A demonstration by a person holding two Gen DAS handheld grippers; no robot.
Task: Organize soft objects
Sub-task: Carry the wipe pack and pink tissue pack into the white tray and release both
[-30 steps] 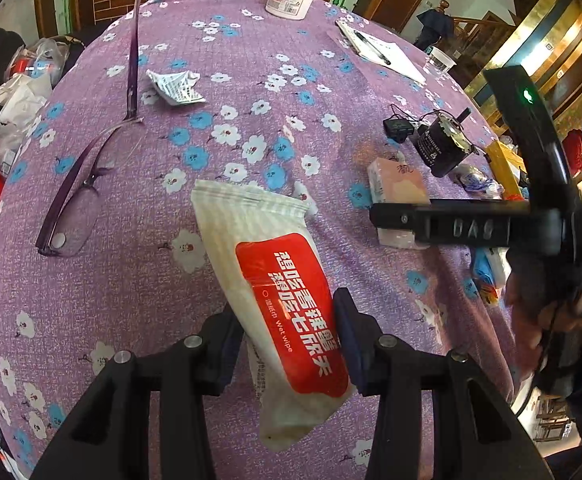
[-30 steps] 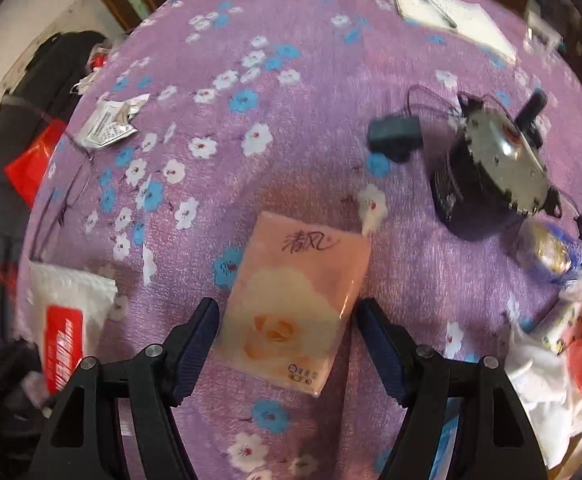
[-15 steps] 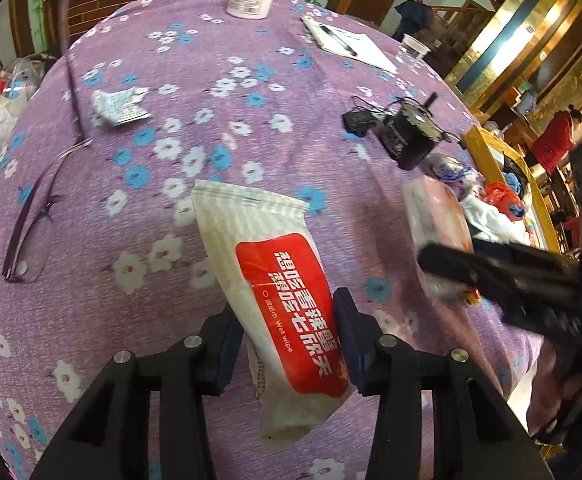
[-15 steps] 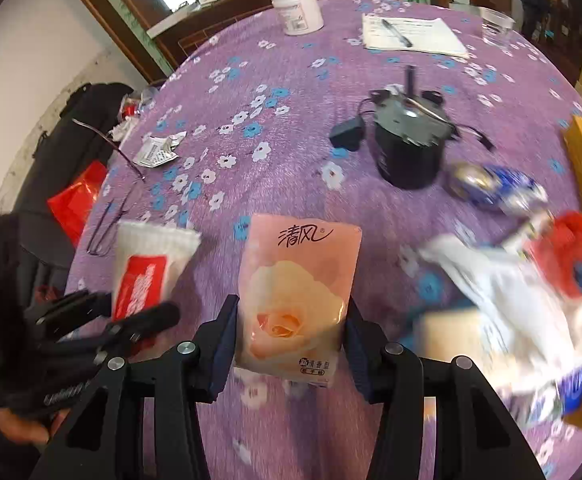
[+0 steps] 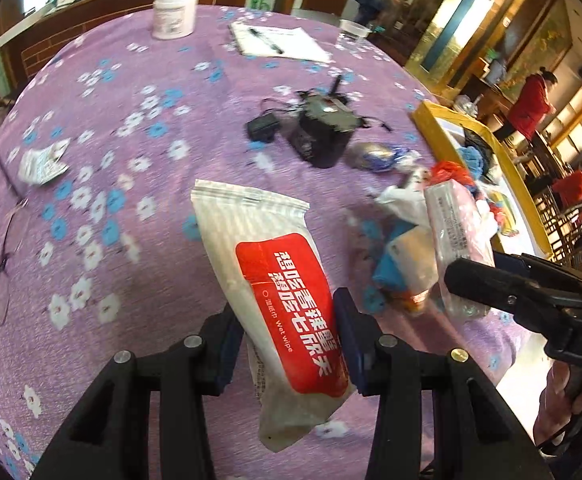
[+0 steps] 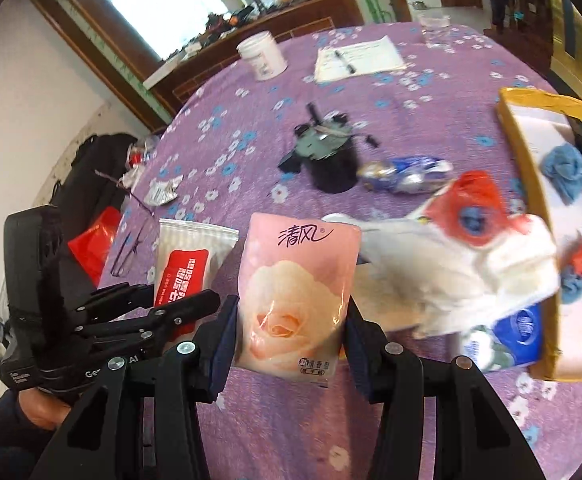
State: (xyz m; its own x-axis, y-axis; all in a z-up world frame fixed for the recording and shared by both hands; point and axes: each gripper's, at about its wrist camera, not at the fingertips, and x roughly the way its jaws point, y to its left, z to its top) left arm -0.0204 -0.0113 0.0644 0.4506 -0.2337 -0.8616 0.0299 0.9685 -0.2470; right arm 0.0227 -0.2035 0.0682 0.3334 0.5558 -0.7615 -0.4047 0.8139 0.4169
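Wet wipe pack (image 5: 287, 300), white with red label, is clamped between the pads of the left gripper (image 5: 287, 336) and held clear above the bench (image 5: 111, 272). Pink tissue pack (image 6: 297, 292) with a rose print is clamped in the right gripper (image 6: 291, 336), also off the purple floral cloth. Both packs hang side by side, near each other. Just right of them lies a heap of soft things: white bag (image 6: 471, 272) with red plastic, blue-white tissue pack (image 6: 503, 336). Beyond it, a yellow-edged cardboard tray (image 6: 531, 136) holds blue cloth balls, probably the drop target.

Risks, my judgement: both packs are gripped at the lower end only, so they could sag or slide out of the pads on a fast swing; the two grippers are close and could knock together; the heap blocks the tray edge and may get shoved off the bench.

Writing: wipes say "Wet wipe" plus white Chinese characters on red; tissue pack reads 清风; right gripper body shows "DAS"; rest too small.
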